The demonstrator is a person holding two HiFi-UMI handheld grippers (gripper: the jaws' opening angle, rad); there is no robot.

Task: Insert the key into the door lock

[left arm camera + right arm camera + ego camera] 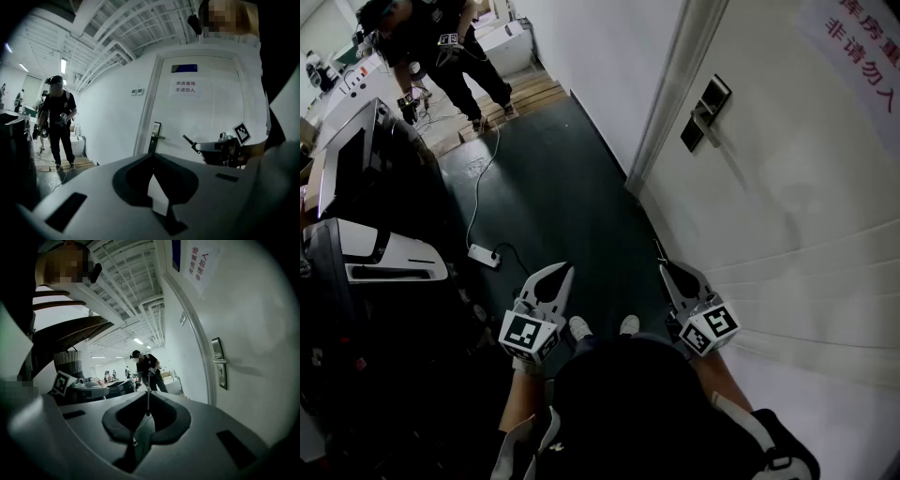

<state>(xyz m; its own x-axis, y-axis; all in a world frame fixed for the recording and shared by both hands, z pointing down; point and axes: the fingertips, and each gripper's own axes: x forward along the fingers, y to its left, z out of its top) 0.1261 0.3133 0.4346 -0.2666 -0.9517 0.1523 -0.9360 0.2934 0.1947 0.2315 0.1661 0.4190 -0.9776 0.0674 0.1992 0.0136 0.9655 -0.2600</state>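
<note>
We're standing alongside the white door (787, 216), and the key (148, 404) is in the right hand-held gripper (667, 270). Its jaws are pinched together on the key's near end, and the thin blade pokes out past the tips, edge-on in the right gripper view. That grip makes sense to us: a blade left free and pointing forward is what has to enter the keyhole. The door lock (705, 112), a dark plate with a lever handle (220, 361) near the door's edge by the frame, sits well apart from the key tip and higher up. Right now the key points along the door rather than at it, so we judge the approach has not begun. The left hand-held gripper (560, 272) hangs beside the right one over the dark floor (562, 187), jaws closed tip to tip with nothing between them, held aside as a spare. Next, we reckon, the right one needs raising and turning towards the plate, with the blade lined up to the slot, which we can't make out from here. Further along, another person (431, 47) stands and a power strip (485, 255) lies on the floor, both well apart from the door.
</note>
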